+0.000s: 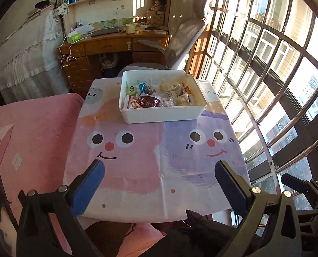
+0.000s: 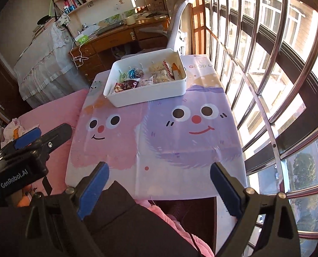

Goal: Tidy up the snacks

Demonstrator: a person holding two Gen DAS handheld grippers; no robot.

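Two hand-held grippers, left (image 1: 159,184) and right (image 2: 159,182), we hold released, empty. Snacks (image 1: 159,96) sit inside white bin (image 1: 163,113), twelve o'clock on counter (image 1: 137,171).

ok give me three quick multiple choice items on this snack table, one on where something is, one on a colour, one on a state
1. Where does the white bin sit on the tablecloth?
A. at the far end
B. at the near edge
C. on the floor

2. What colour are the pads on the left gripper?
A. red
B. blue
C. green

3. How do the jaws of the right gripper stand?
A. shut on a snack
B. shut on the bin
C. open and empty

Answers: 1 A, the bin stands beyond the cartoon faces, far from both grippers. 2 B, both pads show blue. 3 C, the jaws stand wide apart with only cloth between them; the snacks lie in the bin.
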